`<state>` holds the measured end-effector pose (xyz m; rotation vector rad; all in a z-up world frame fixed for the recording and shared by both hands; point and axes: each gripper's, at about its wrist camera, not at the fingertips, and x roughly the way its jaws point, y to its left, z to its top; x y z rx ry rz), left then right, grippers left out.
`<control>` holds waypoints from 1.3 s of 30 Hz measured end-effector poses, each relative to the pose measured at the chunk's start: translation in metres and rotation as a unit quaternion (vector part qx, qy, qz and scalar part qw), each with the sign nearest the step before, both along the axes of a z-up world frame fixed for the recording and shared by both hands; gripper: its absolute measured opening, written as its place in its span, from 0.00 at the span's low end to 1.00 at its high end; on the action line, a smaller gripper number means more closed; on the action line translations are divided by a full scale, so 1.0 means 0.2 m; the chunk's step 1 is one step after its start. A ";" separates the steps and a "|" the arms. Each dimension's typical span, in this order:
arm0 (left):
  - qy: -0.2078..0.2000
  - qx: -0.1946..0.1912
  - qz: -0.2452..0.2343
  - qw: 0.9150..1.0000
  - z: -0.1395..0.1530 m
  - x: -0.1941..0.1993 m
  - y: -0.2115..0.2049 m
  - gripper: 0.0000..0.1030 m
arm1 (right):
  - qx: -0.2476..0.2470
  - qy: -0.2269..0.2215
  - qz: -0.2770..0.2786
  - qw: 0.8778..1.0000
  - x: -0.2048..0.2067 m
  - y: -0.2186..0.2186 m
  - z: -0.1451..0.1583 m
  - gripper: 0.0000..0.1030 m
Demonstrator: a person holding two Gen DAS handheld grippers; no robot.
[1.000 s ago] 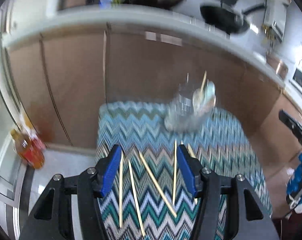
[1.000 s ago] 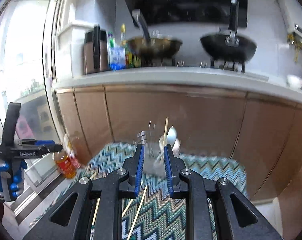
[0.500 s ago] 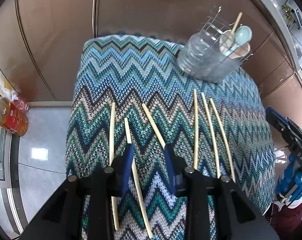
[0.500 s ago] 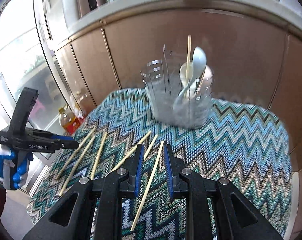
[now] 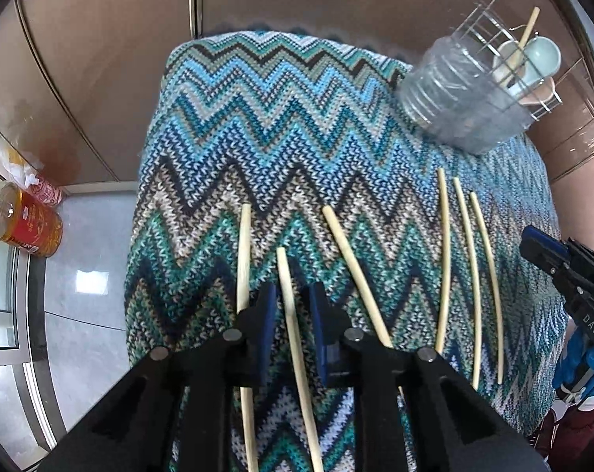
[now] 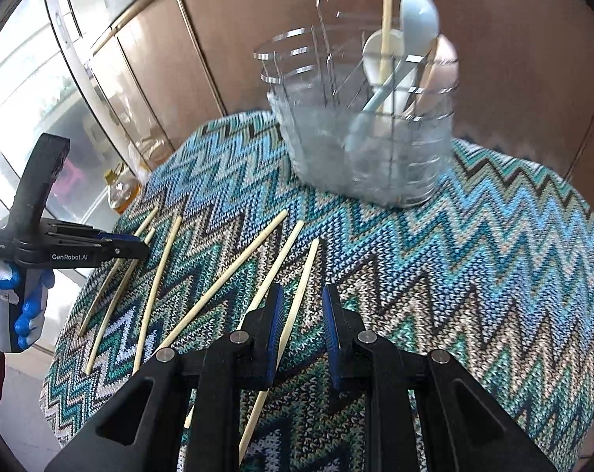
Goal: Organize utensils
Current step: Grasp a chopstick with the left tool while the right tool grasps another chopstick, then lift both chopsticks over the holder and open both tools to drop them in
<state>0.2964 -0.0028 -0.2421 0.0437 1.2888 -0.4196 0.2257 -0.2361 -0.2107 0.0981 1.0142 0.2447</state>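
You've got a zigzag knit cloth as the landmark. Left of it, down on the pale floor tiles, an amber bottle with a red label. Behind the cloth, brown cabinet doors; left of it, glass panels.

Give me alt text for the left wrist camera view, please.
The left gripper points down at a zigzag-knit cloth, its blue jaws, which have just been closing, straddling one of six loose chopsticks. A clear holder with spoons stands at the far right corner.
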 end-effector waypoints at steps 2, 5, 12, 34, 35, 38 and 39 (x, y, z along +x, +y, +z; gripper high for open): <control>0.000 0.002 -0.005 1.000 -0.01 0.01 0.00 0.14 | -0.002 0.012 0.006 1.000 0.03 0.01 -0.03 0.20; -0.006 0.005 -0.013 1.000 -0.01 0.01 -0.01 0.12 | 0.002 0.032 0.007 0.999 0.08 0.02 -0.06 0.20; -0.013 0.007 -0.020 1.000 -0.02 0.00 -0.02 0.09 | -0.004 0.061 0.008 0.998 0.20 0.05 -0.10 0.16; -0.107 -0.042 -0.021 0.993 0.29 -0.27 0.00 0.05 | 0.021 -0.002 0.028 0.999 -0.01 0.09 0.15 0.05; -0.119 -0.049 -0.021 0.992 0.33 -0.30 0.01 0.05 | 0.022 -0.015 0.030 0.999 -0.05 0.09 0.20 0.05; -0.154 -0.081 -0.018 0.985 0.46 -0.39 0.04 0.05 | 0.029 -0.060 0.038 0.997 -0.17 0.07 0.32 0.05; -0.166 -0.091 -0.015 0.982 0.52 -0.40 0.04 0.05 | 0.033 -0.080 0.038 0.996 -0.22 0.07 0.38 0.05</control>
